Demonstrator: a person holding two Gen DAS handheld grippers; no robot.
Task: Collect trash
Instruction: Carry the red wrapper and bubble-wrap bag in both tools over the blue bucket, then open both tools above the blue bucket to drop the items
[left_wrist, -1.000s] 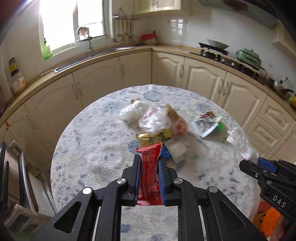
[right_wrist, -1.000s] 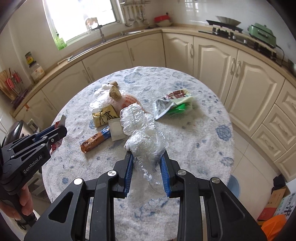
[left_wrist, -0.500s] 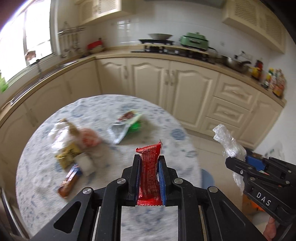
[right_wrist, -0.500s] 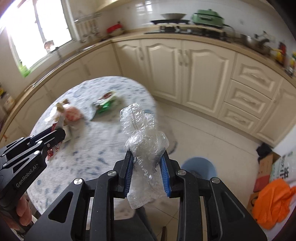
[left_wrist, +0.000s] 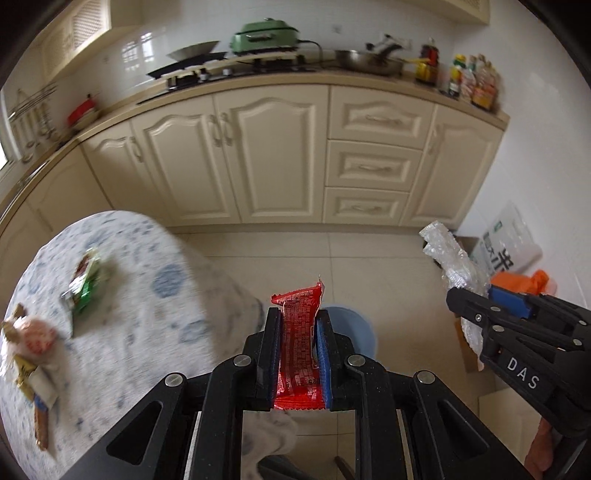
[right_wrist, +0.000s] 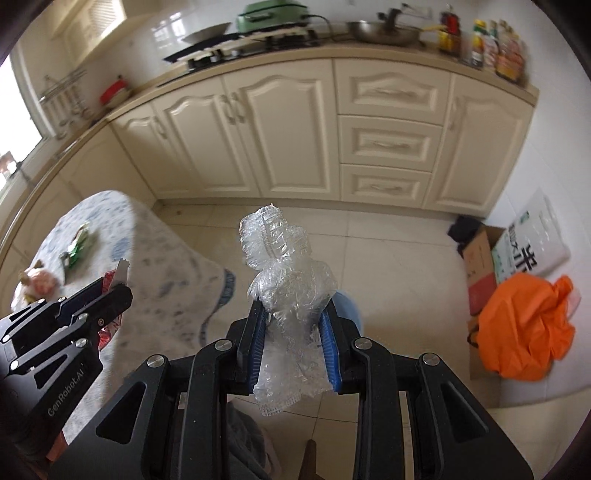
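My left gripper (left_wrist: 297, 321) is shut on a red snack wrapper (left_wrist: 298, 339) that sticks up between its blue pads. Just beyond its tips a light blue bin (left_wrist: 360, 328) stands on the floor, mostly hidden. My right gripper (right_wrist: 295, 314) is shut on a crumpled clear plastic wrap (right_wrist: 290, 291), with the blue bin (right_wrist: 351, 306) peeking out behind it. Each gripper shows in the other's view: the right gripper (left_wrist: 476, 299) at the right, the left gripper (right_wrist: 110, 291) at the left. More trash lies on the round table (left_wrist: 147, 332): a green packet (left_wrist: 85, 284) and a pile of wrappers (left_wrist: 29, 347).
Cream kitchen cabinets (left_wrist: 280, 155) line the far wall, with a stove and pans on the counter. An orange bag (right_wrist: 524, 328), a cardboard box (right_wrist: 480, 266) and a white printed bag (right_wrist: 532, 243) sit on the tiled floor at the right.
Both grippers have swung right, away from over the table toward the floor, carrying the red wrapper and the clear wrap. The blue bin has come into view under them.
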